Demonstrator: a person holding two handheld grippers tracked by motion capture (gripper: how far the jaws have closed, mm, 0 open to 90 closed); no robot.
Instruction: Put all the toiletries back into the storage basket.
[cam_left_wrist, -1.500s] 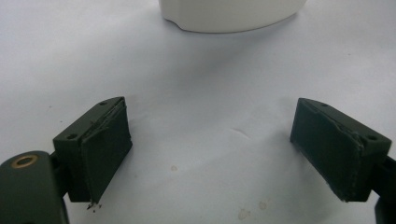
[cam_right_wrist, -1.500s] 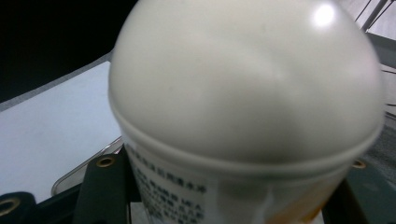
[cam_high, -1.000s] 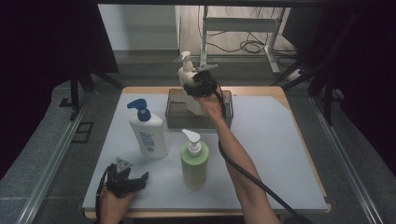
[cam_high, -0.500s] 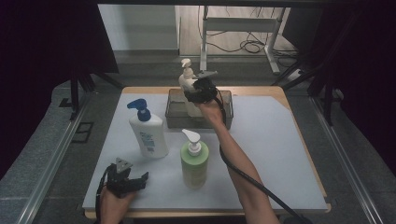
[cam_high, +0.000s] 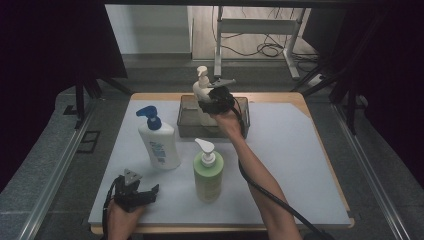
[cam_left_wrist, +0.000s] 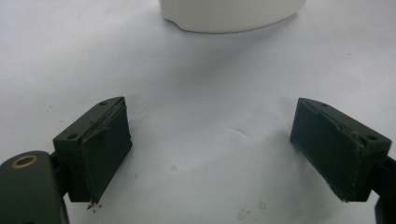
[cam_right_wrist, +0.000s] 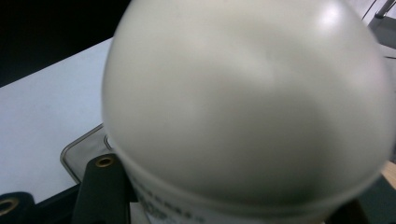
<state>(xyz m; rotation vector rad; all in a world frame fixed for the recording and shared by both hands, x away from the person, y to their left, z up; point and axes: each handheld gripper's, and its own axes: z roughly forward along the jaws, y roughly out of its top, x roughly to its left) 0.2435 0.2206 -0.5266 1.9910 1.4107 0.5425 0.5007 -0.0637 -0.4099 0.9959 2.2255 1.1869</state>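
Right gripper (cam_high: 209, 102) clamped on the cream pump bottle (cam_high: 202, 90), jaws set on either side of its body below the shoulder. Bottle held upright, its base hidden behind the near wall of the grey tray (cam_high: 187, 131) at the far edge of the surface (cam_high: 300, 165). Judged step: the bottle is either going down into the tray or coming up out of it; which one cannot be read.

Left gripper (cam_high: 136, 192) rests low on the surface, jaws standing wide apart with nothing between them. Ahead of it stands the white bottle with blue pump (cam_high: 159, 142); the green bottle (cam_high: 207, 172) stands off to its right.

To do the step well:
- Keep the cream pump bottle vertical; a tall bottle gripped near the top may swing at the base.
- Watch the base against the tray's walls, and move straight up or down rather than sideways.
- If setting down, open the jaws only when the base sits flat on the tray floor.
- Keep the trailing cable (cam_high: 270, 195) away from the green bottle, which stands just beside the forearm.

Hard to make out:
- Right gripper view: the cream pump bottle (cam_right_wrist: 247, 107) is blurred and very close; jaw pads mostly covered.
- Whether the base touches the tray floor is hidden.
- Left gripper view: the rounded base of a white bottle (cam_left_wrist: 231, 16) is cut off at the top edge.
- Label print unreadable.
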